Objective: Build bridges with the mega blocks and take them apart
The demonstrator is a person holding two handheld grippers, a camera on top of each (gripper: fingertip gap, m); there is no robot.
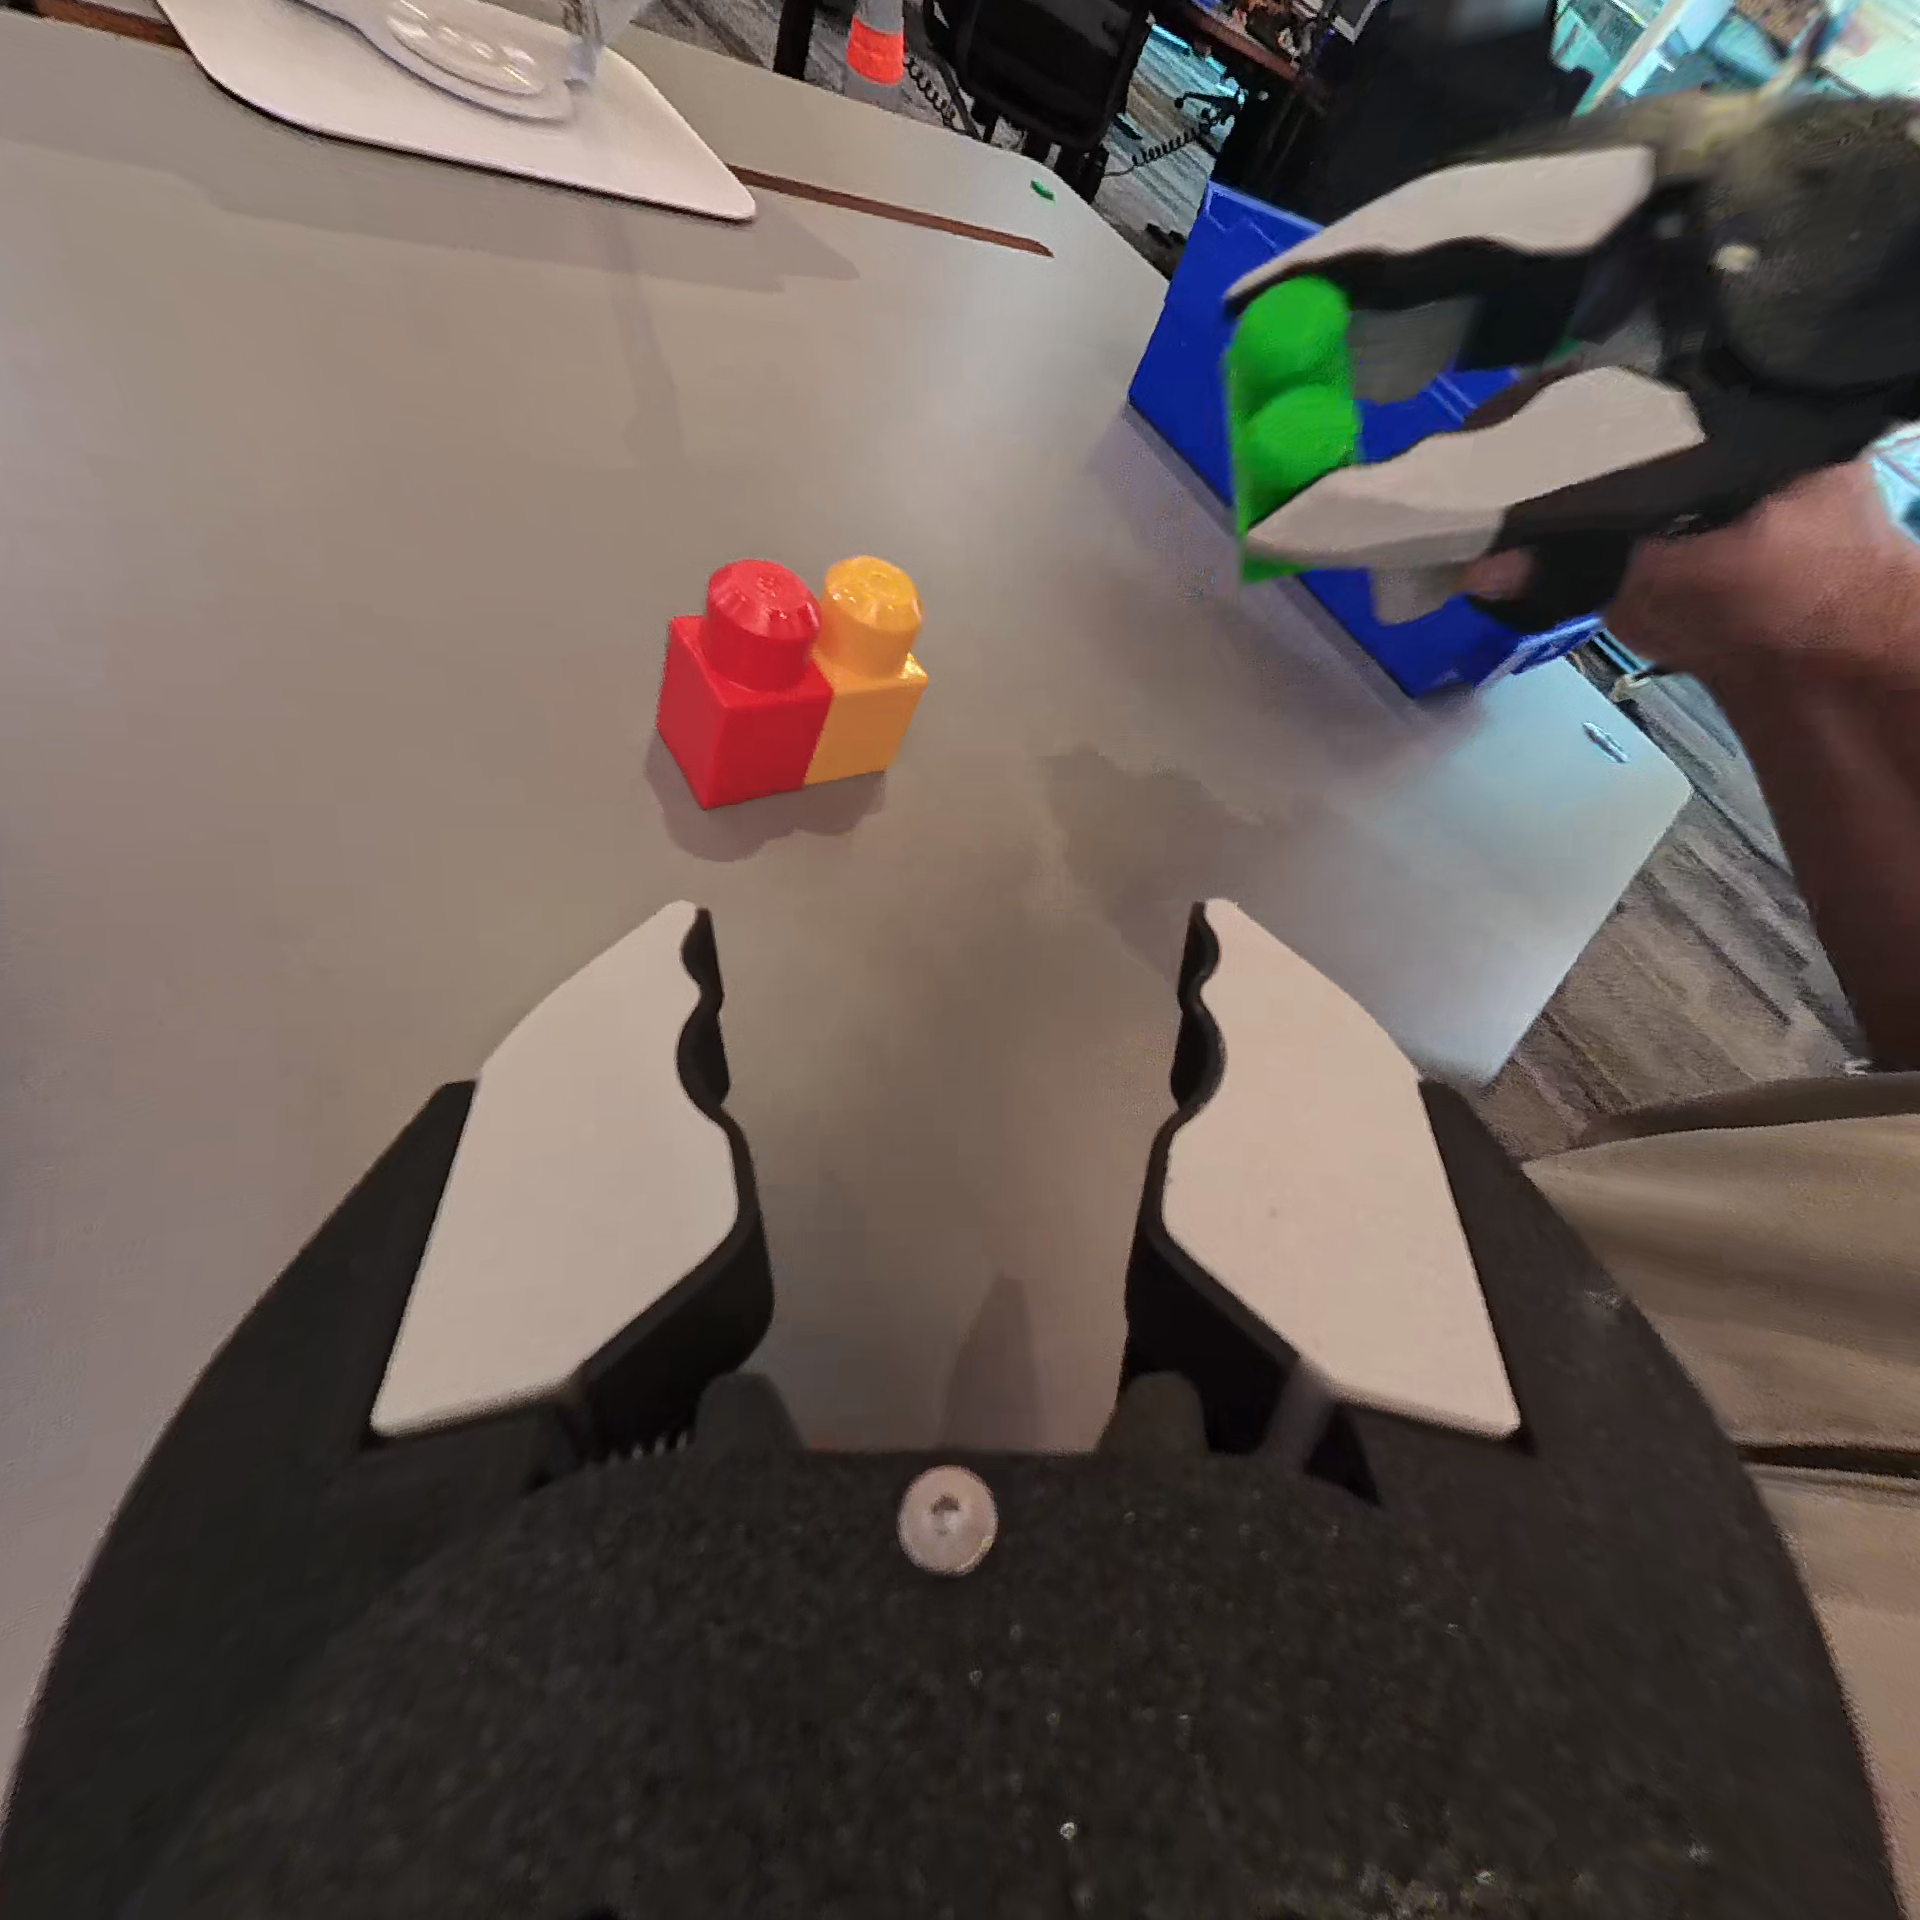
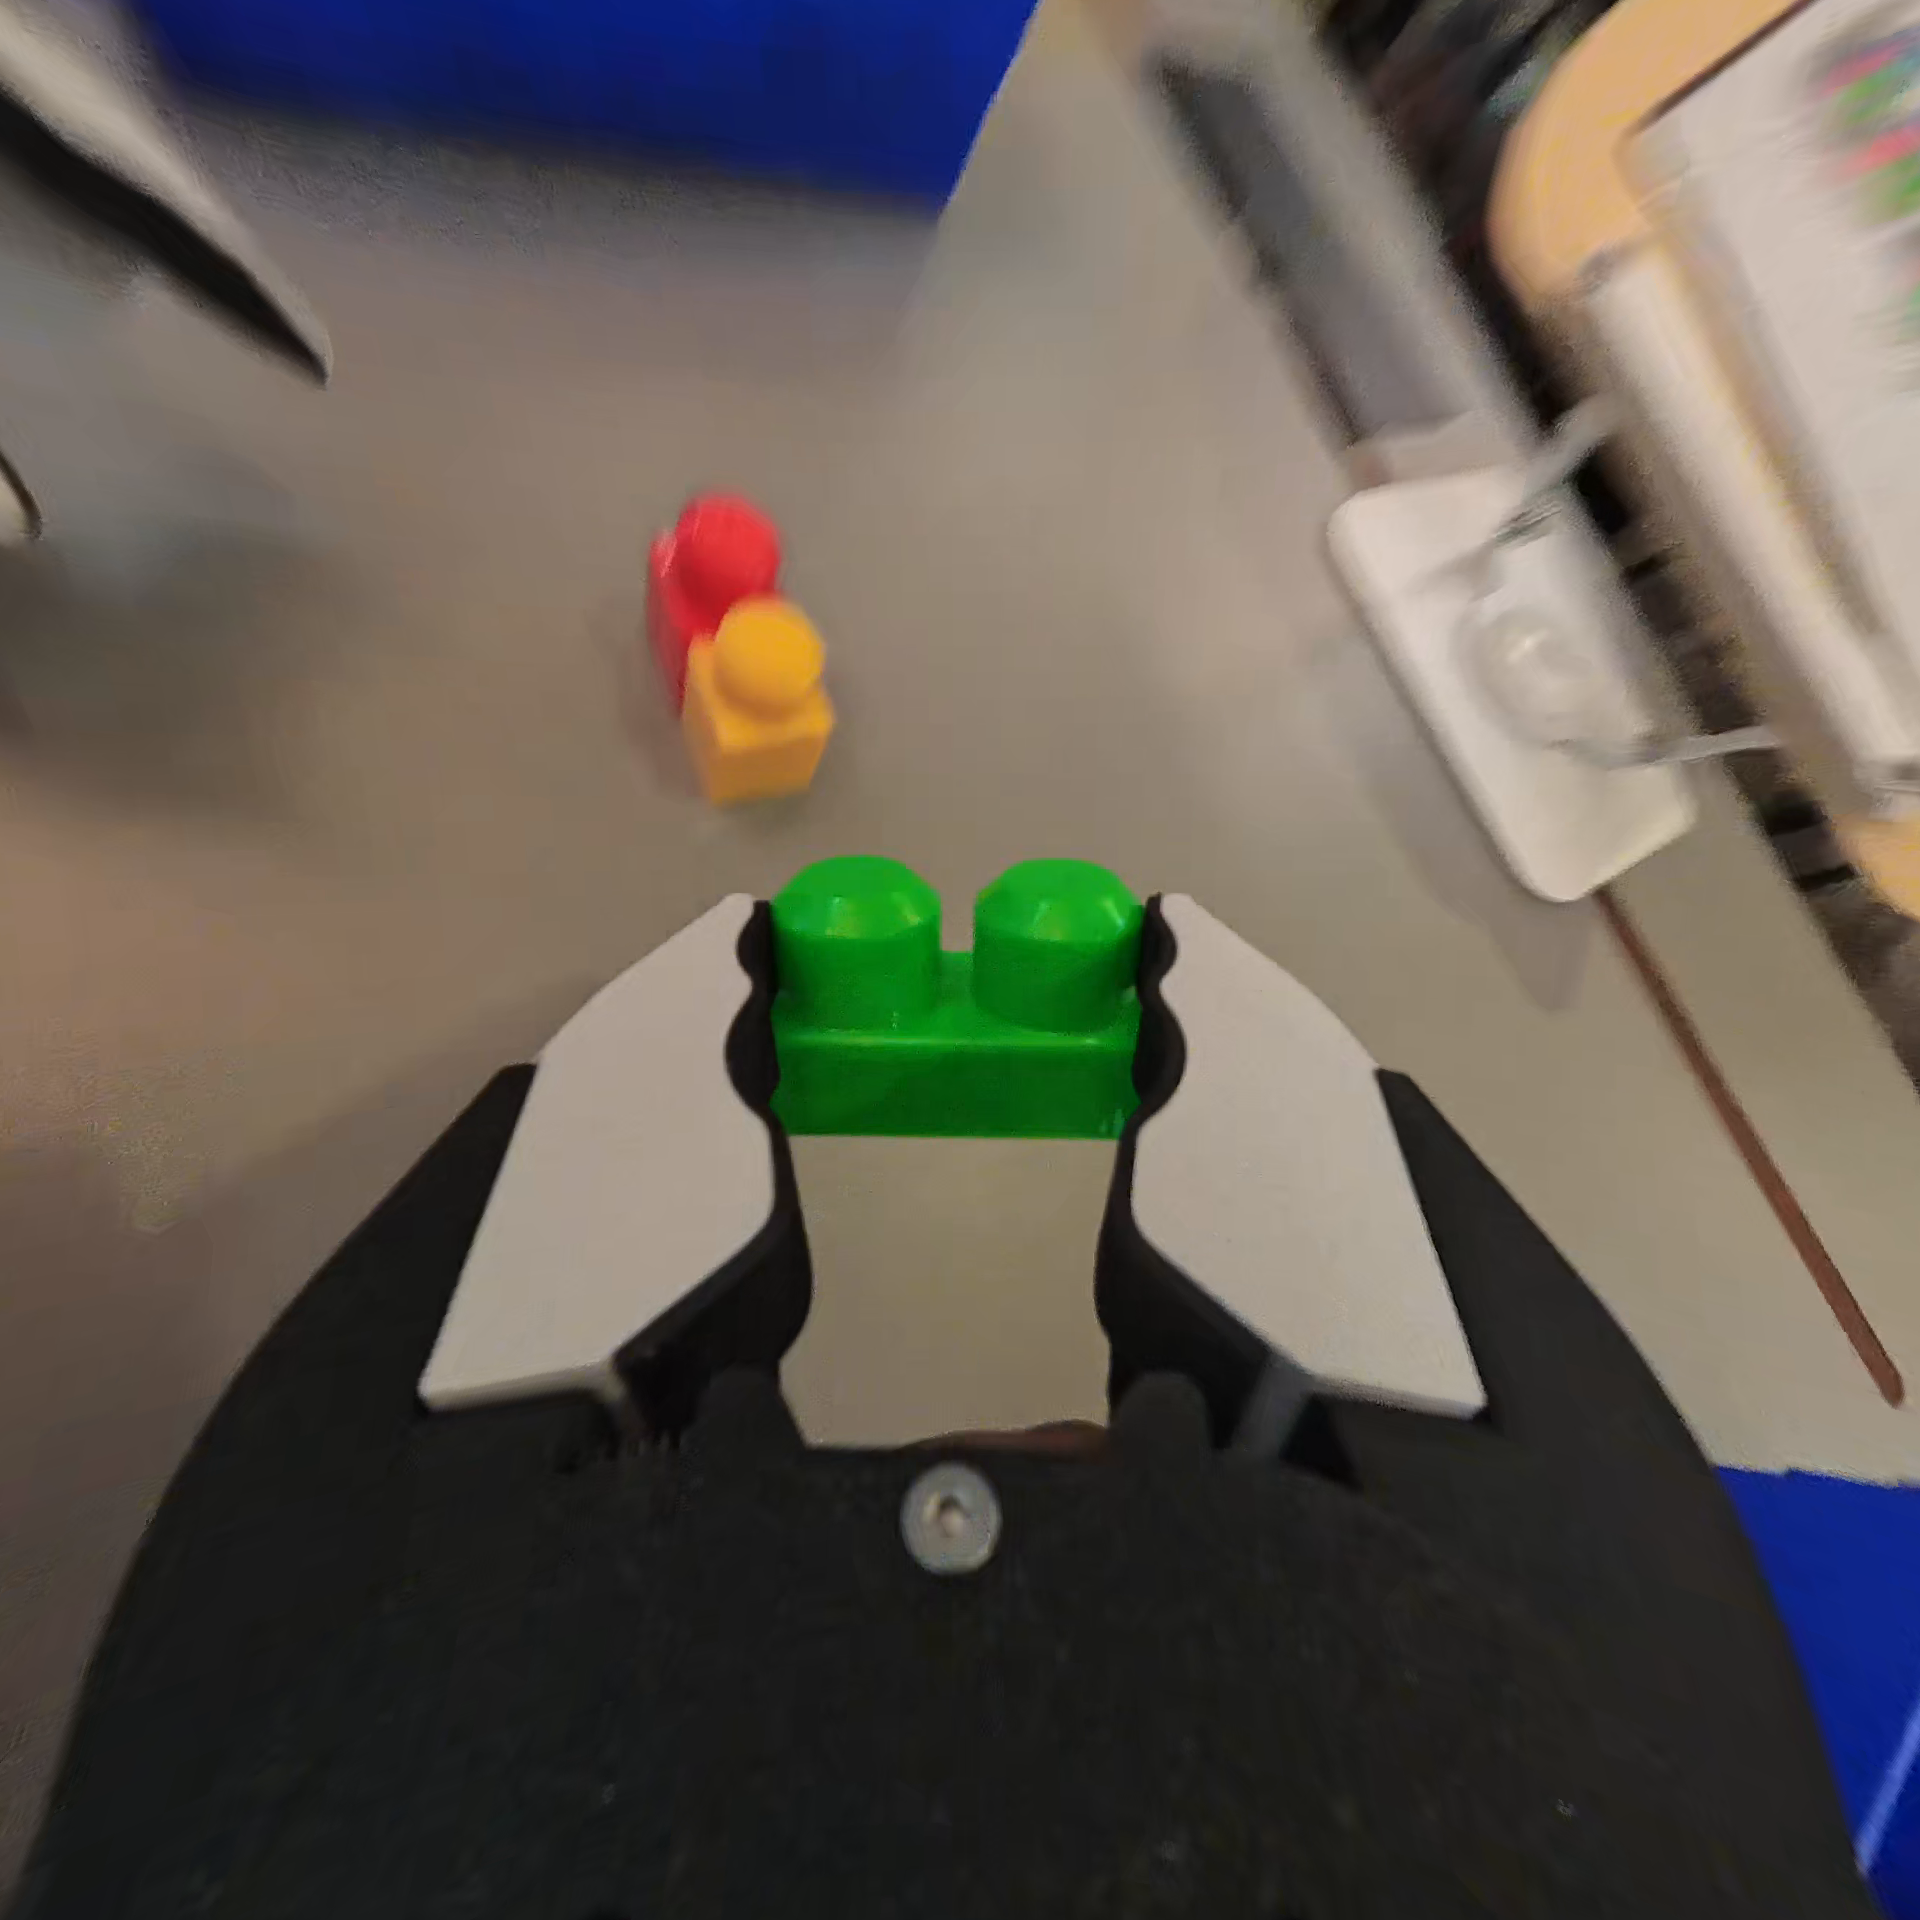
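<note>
A red one-stud block (image 1: 740,696) and an orange one-stud block (image 1: 871,675) stand side by side, touching, on the grey table (image 1: 312,623). My left gripper (image 1: 951,914) is open and empty, just short of them. My right gripper (image 2: 956,914) is shut on a green two-stud block (image 2: 951,1003) and holds it in the air, clear of the table. In the left wrist view the right gripper (image 1: 1257,416) hangs up right of the pair with the green block (image 1: 1288,405) turned on its side. In the right wrist view the orange block (image 2: 758,707) stands nearer than the red block (image 2: 707,571).
A blue bin (image 1: 1195,343) sits at the table's right edge behind the right gripper. A white mat (image 1: 520,125) with a clear container (image 1: 488,42) lies at the far left. A person's arm (image 1: 1787,644) and lap are at the right. A thin seam (image 1: 894,208) crosses the table.
</note>
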